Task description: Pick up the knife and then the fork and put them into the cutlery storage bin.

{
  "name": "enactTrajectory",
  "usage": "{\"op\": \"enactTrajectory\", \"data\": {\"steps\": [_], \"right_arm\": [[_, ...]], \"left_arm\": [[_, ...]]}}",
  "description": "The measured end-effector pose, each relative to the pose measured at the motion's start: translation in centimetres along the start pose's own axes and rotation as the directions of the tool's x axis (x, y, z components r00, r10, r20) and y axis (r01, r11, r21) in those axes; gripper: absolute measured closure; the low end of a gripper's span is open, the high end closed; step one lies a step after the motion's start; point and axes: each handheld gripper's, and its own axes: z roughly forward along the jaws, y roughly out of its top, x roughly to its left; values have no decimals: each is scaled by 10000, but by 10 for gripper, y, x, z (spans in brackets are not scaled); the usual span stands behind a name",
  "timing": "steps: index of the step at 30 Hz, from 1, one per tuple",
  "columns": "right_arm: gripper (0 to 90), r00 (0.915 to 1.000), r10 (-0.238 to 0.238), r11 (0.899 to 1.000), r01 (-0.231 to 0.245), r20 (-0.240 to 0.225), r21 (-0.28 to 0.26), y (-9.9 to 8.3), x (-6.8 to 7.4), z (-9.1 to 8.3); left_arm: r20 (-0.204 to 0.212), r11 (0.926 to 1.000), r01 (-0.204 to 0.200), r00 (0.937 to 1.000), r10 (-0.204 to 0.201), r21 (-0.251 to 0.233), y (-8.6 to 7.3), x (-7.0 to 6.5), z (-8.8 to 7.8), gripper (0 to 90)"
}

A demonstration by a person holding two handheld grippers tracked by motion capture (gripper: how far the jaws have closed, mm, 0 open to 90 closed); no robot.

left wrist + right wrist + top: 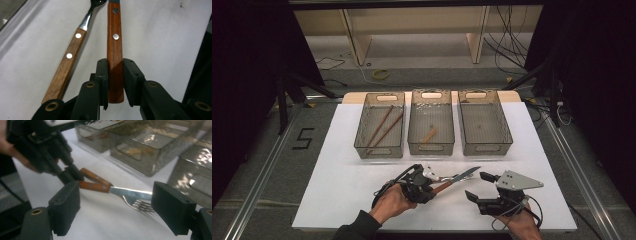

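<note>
Wood-handled knife [115, 50]: lifted just above the white bench [342, 190], at about 6 o'clock from the middle bin [431, 122].
Left tongs [115, 82]: clenched on the knife's handle near its butt.
Right tongs [125, 212]: released, jaws wide apart, at 3 o'clock from the knife.
Fork [72, 50]: lying on the bench just beside the knife.
Handling: likely light and stiff; wooden handle grips well, steel blade [130, 193] slippery and sharp.
Best hold: the handle, never the blade.

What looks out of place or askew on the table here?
Nothing looks spilled or broken. The fork lies loose on the white sheet, crossing under the knife that the left tongs grip by its wooden handle; neither is in a bin yet.
</note>
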Motion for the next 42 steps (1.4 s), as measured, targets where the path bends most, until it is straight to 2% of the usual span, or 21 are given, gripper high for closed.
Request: {"op": "enactTrajectory", "data": {"steps": [3,6,7,9,15,18,21,25,28,30,31,32,33,34,37,38,42], "right_arm": [[262,9954,-741,9963,766,-607,394,6,4,6],[267,9826,-1445,9838,1554,-1171,897,12,9,15],[275,9774,-1648,9790,1784,-1324,988,13,10,18],[291,9677,-1922,9706,2120,-1634,1137,16,13,23],[335,9466,-2660,9414,2958,-1821,1622,23,17,33],[366,9327,-3001,9236,3366,-1999,1837,25,19,36],[396,9173,-3327,9049,3758,-2187,1999,25,22,40],[429,8887,-3903,8644,4437,-2405,2367,23,27,46],[445,8778,-4028,8452,4654,-2592,2626,22,29,49],[460,8674,-4204,8291,4865,-2663,2756,21,30,51],[469,8534,-4455,8176,5109,-2706,2654,20,30,52],[480,8528,-4484,8128,5137,-2679,2748,19,31,52],[484,8423,-4692,8023,5321,-2653,2705,18,31,53],[486,8438,-4672,8034,5298,-2639,2719,17,32,54],[504,8287,-4899,7833,5547,-2707,2805,15,34,56],[510,8212,-5013,7759,5661,-2726,2785,15,35,57],[537,8045,-5133,7550,5888,-2987,2885,13,36,59]], "left_arm": [[124,9999,-96,9999,97,-27,0,-4,0,749],[103,9992,-402,9991,403,-57,0,-8,0,749],[214,9989,-473,9987,472,9,0,-8,-1,749],[272,9985,-540,9982,540,2,0,-10,-1,749],[378,9965,-836,9958,836,0,0,-14,-3,748],[327,9935,-1136,9930,1134,58,0,-17,-4,749],[384,9923,-1239,9916,1235,81,0,-20,-5,748],[492,9901,-1405,9889,1400,60,1,-23,-7,748],[548,9891,-1472,9876,1470,0,1,-26,-9,748],[564,9875,-1573,9860,1571,-11,2,-28,-9,748],[574,9874,-1582,9858,1580,-11,2,-29,-10,748],[611,9865,-1637,9847,1633,17,2,-29,-11,748],[643,9856,-1692,9836,1687,25,2,-30,-11,748],[656,9854,-1700,9833,1697,-2,2,-30,-11,748],[706,9842,-1769,9818,1764,9,3,-32,-12,748],[728,9841,-1776,9815,1770,10,3,-32,-12,748],[837,9799,-1997,9764,1991,-15,3,-33,-12,748]]}}
